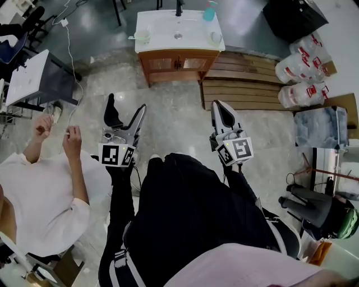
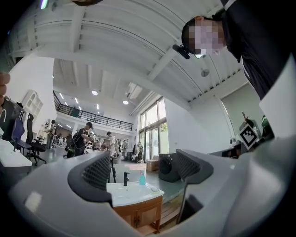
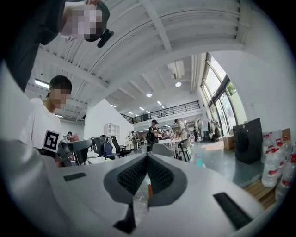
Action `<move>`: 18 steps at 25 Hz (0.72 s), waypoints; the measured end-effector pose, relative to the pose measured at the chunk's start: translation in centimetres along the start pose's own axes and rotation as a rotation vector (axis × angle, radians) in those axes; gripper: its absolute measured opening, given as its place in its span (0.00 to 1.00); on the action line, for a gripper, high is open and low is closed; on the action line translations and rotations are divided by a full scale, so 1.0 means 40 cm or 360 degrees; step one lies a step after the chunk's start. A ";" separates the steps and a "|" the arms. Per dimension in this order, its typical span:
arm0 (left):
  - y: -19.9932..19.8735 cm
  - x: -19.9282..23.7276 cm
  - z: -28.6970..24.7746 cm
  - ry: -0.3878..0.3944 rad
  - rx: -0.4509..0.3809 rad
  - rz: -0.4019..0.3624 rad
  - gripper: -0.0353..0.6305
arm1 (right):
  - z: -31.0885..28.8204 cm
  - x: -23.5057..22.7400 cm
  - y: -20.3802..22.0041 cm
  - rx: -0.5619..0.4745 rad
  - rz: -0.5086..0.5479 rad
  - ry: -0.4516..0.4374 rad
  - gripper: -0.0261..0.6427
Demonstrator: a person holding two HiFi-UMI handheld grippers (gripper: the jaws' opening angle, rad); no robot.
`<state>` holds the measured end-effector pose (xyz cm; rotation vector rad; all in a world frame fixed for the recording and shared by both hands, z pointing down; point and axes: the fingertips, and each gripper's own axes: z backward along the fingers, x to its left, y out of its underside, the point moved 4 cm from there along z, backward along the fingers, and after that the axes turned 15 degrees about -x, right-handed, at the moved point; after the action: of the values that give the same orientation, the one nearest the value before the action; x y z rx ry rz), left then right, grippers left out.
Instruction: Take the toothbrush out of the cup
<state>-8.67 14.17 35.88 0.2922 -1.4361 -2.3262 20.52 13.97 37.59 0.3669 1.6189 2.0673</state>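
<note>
White counter [image 1: 193, 44] w/ a basin, set on a brown wooden cabinet [image 1: 176, 63], stands at the far side of the floor, well apart from both grippers. On it we note:
- a black tap [image 1: 179, 7] and a teal plastic bottle [image 1: 209, 11] at the back;
- a small clear cup [image 1: 142, 36] at the left edge;
- a second pale cup [image 1: 216, 38] at the right edge.

Toothbrush: not confirmed, as it is too small to make out in the head view. A pale sliver juts from the side of the small clear cup, ID uncertain.

Left gripper [image 1: 127, 103]: released, jaws spread wide, nothing between the pads. Its own view looks thru the gap at the counter, tap and bottle in the distance.

Right gripper [image 1: 219, 106]: clenched, pads meeting at the tips in its own view and in the head view. We see nothing clamped. A thin orange-brown strip [image 3: 149, 190] shows thru the slit below the tips; we cannot tell what it is.

Surroundings:
- a person in a white shirt [image 1: 45, 207] at the holder's left, both hands raised;
- a slatted wooden platform [image 1: 241, 75] just right of the cabinet;
- large clear water bottles w/ red labels [image 1: 300, 67] beside the platform;
- a black machine w/ a round door [image 2: 167, 167], seen in both gripper views.
</note>
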 end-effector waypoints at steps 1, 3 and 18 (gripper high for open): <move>0.001 -0.001 0.000 -0.0003 0.0002 0.0000 0.70 | 0.000 -0.003 0.001 0.0000 -0.0003 -0.0003 0.04; 0.001 -0.003 -0.001 -0.0009 0.0003 -0.0002 0.70 | 0.002 -0.007 0.003 0.0000 -0.0007 -0.0005 0.04; 0.041 0.053 -0.031 -0.0013 -0.0014 -0.0026 0.70 | -0.064 -0.024 0.028 -0.0012 0.0009 -0.0053 0.04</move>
<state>-9.76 11.60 36.82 0.2931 -1.4322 -2.3490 19.86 11.13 38.07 0.4012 1.5921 2.0600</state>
